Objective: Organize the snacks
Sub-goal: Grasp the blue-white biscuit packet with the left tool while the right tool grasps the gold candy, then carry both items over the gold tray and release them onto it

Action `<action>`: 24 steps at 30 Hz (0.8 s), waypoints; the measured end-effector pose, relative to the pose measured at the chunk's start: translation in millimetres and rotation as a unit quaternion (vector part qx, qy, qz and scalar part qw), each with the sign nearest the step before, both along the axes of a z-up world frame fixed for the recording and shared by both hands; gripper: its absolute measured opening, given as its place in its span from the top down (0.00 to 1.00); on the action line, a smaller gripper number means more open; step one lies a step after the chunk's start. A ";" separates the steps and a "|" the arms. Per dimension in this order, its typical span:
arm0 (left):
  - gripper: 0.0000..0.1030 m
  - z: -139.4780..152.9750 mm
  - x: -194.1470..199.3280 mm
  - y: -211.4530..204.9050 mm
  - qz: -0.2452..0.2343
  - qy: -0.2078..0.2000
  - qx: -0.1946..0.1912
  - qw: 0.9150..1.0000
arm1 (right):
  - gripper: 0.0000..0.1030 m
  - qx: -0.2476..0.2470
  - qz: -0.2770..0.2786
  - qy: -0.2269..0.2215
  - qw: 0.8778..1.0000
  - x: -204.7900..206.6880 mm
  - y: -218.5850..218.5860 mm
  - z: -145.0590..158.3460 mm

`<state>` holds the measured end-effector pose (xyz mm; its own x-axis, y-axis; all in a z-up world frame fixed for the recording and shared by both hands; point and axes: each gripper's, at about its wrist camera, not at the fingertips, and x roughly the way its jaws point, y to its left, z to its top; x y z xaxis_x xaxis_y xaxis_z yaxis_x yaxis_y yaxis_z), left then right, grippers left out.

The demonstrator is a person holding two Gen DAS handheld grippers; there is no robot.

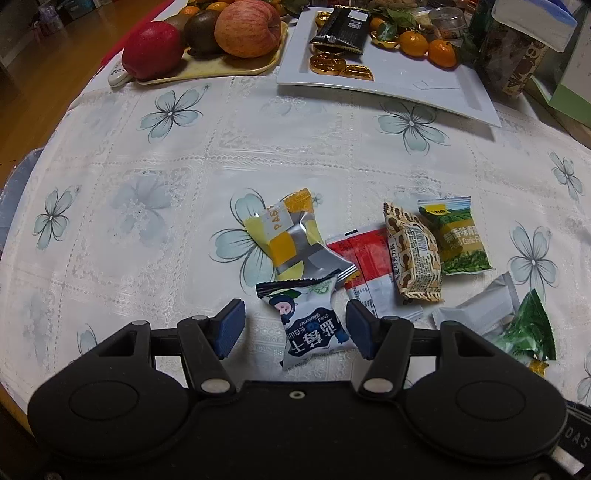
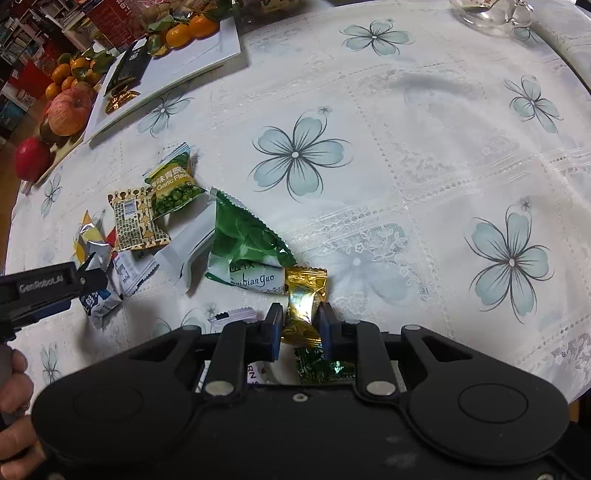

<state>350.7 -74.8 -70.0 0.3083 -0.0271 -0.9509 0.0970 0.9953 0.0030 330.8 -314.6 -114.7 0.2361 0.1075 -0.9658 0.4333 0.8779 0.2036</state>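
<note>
The tabletop [image 1: 147, 177] carries a white tray [image 1: 406, 85] at its far edge, already holding gold coins and a dark packet. Nearer the front edge lies a loose heap of snack packets. The left gripper [image 1: 295, 328] stands wide open around the blueberry packet [image 1: 310, 325], pads not yet touching it. The right gripper [image 2: 300, 328] is closed on a gold candy [image 2: 304, 299]. Both look light, crinkly and slippery, best pinched across the padded middle, not the twisted ends

red packet [image 1: 364, 258] — half covered | glass dish [image 2: 487, 14] — cropped
</note>
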 end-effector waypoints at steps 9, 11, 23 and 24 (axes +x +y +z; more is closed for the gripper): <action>0.62 -7.9 1.2 2.4 0.015 0.030 -0.028 0.999 | 0.79 0.016 -0.001 -0.029 0.999 -6.0 -8.8 21.7; 0.62 -4.2 -1.1 5.3 0.020 0.030 -0.032 0.999 | 0.79 0.020 -0.002 -0.035 0.999 -6.9 -9.8 26.2; 0.62 51.8 -65.4 19.9 -0.031 -0.016 -0.078 0.996 | 0.79 0.060 0.020 -0.157 0.986 -32.9 -6.3 70.5; 0.62 56.4 -73.4 21.1 -0.037 -0.023 -0.082 0.996 | 0.79 0.061 0.026 -0.173 0.983 -38.0 -4.1 76.1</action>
